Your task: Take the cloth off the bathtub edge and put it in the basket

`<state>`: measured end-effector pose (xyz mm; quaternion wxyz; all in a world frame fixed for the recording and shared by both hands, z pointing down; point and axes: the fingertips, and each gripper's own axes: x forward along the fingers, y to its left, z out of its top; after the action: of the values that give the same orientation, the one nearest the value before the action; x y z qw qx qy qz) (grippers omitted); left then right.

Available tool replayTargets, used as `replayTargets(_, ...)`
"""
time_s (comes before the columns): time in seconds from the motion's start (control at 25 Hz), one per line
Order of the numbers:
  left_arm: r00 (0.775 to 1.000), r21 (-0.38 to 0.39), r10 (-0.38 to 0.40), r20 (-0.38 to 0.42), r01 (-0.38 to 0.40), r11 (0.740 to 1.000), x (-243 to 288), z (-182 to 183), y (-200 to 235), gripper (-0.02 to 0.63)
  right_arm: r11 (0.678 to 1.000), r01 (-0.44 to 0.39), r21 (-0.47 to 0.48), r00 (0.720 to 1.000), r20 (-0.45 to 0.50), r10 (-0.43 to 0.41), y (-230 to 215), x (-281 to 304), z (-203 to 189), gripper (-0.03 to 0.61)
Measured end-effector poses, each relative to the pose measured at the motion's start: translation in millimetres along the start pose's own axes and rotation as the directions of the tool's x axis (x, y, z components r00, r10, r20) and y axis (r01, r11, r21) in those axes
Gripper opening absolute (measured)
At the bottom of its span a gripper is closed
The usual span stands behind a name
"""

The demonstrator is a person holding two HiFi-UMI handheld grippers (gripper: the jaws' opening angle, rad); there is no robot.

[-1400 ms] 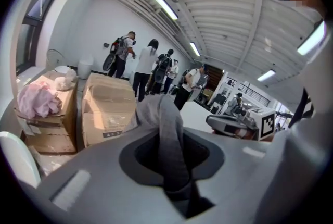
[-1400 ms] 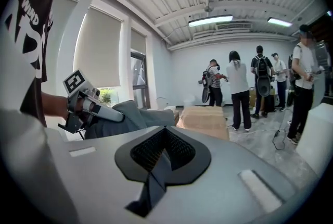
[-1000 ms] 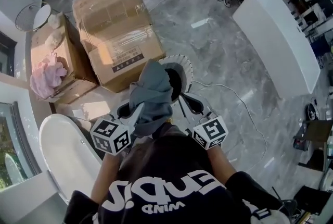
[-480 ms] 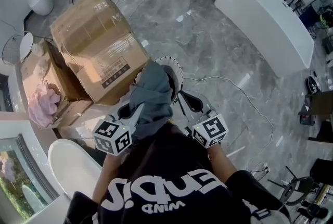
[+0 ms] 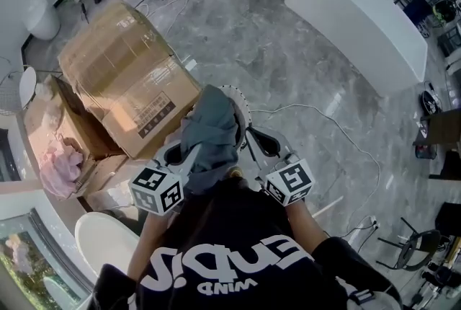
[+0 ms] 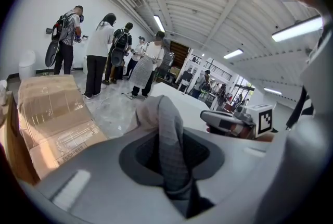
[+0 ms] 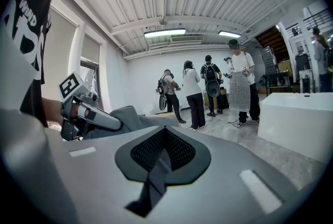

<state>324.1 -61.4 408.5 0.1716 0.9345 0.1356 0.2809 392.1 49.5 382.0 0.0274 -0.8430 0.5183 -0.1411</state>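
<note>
Everything around the person has swung since the earlier frame: the brown cardboard boxes and the long white block have slid leftward in the head view, while both grippers and their load sit in the same spot ahead of the chest.

At far left, the smooth white rounded bathtub lies low in the view, bare of the cloth. Above it, a crumpled pink rag rests in an open box. Next comes the left gripper, its jaws nearly closed and pinching the soft grey cloth, which rises in a bunched fold between them and drapes over the front. Just beyond, partly hidden by the cloth, is the white round basket with a perforated rim. The cloth hangs over its near side and is not yet inside. The right gripper is beside it, its jaws closed together on nothing.

The cloth looks light, limp and not fragile — it will probably sag and swing. A pinch on the gathered middle, as here, seems best; loose tails could catch on the rim.
</note>
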Motion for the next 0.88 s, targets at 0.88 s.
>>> replayTargets(0.88,0.997,-0.047,-0.003,-0.083,-0.001,0.999,76.0,-40.8,63.7,0.067,0.998,-0.010,0.069,0.986,-0.168,0.021,-42.4,48.7,-71.1,0.009)
